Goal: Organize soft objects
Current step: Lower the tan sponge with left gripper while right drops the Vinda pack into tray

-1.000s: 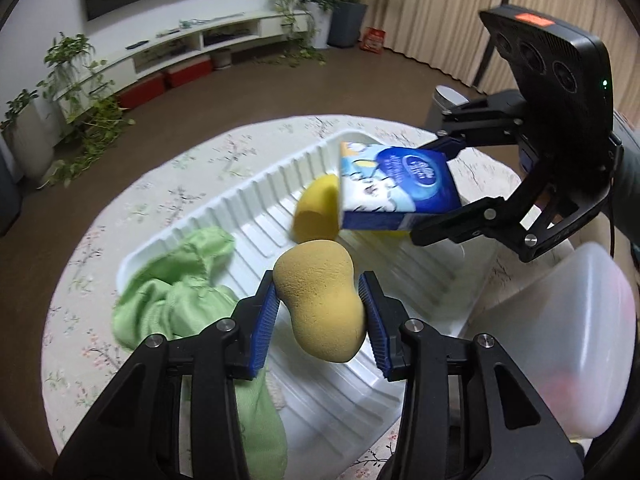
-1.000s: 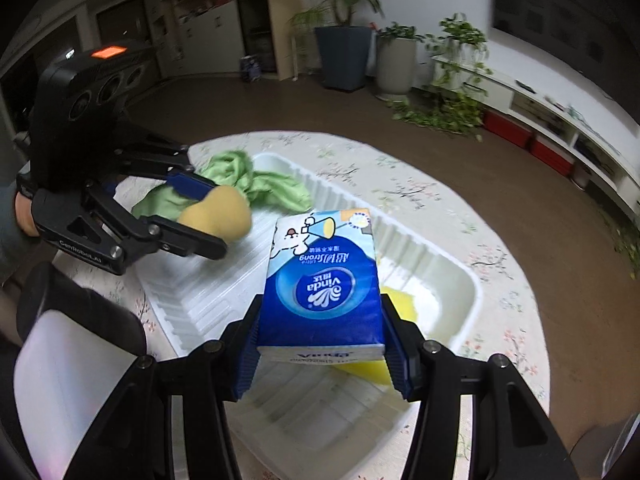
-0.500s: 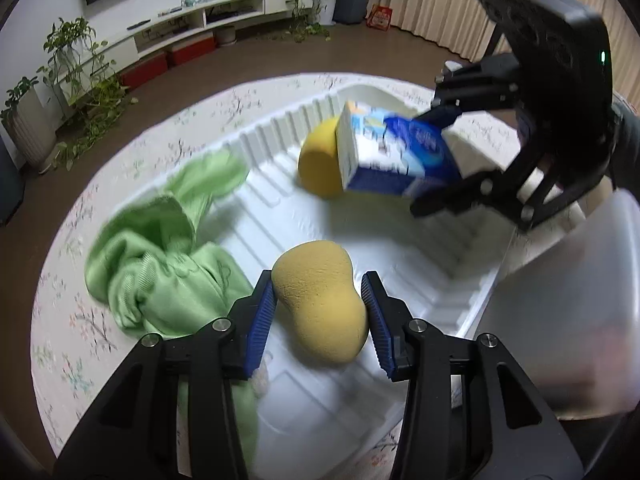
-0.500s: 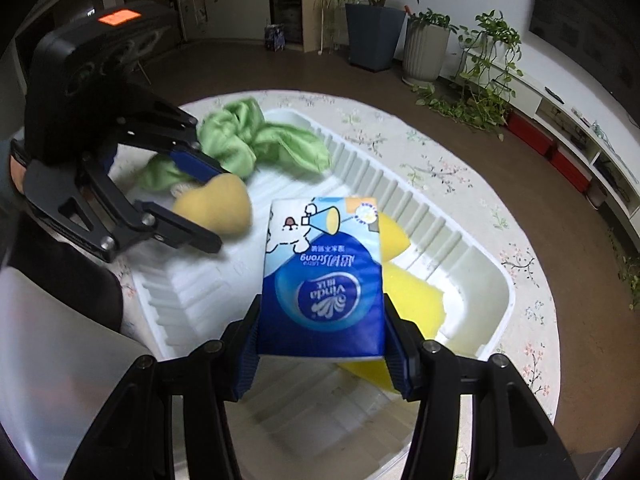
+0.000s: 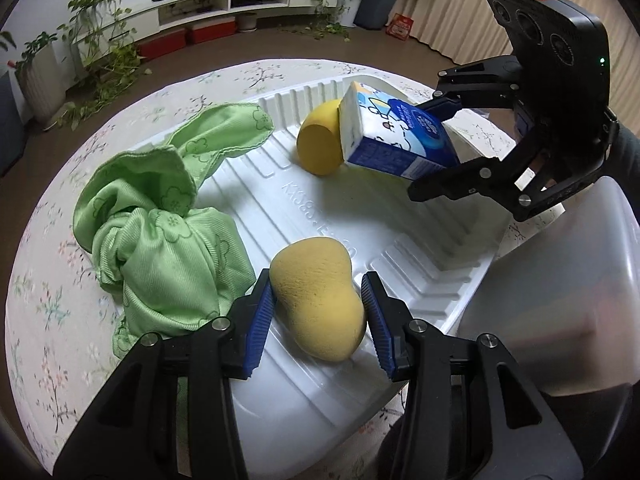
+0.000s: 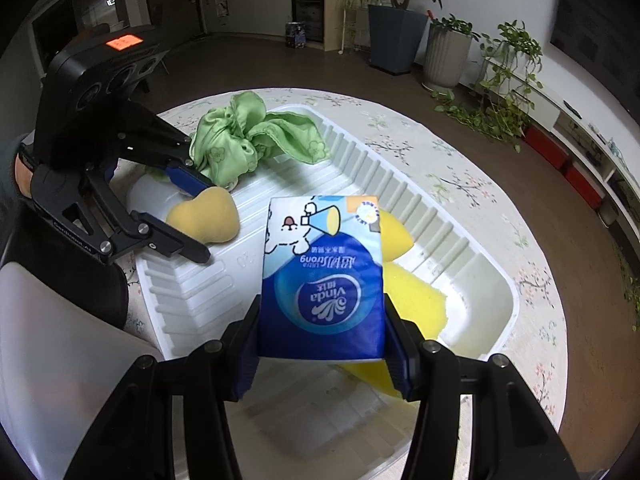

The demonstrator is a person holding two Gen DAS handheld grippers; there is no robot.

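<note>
A tan gourd-shaped sponge (image 5: pixel 318 300) is seen between the blue pads of the left gripper (image 5: pixel 319 304), pressed by the left pad, while a thin gap is seen at the right pad. The sponge is held low over the near end of a white ribbed tray (image 5: pixel 424 256), which is set on a round table with a floral cloth (image 5: pixel 44 264). A crumpled green cloth (image 5: pixel 160 232) is draped over the tray's left rim. At the far end, a blue tissue pack (image 5: pixel 394 136) is gripped by the right gripper (image 5: pixel 436 148), tilted against a yellow sponge (image 5: pixel 320 146). A translucent white container (image 5: pixel 560 280) is seen beside the tray at right
</note>
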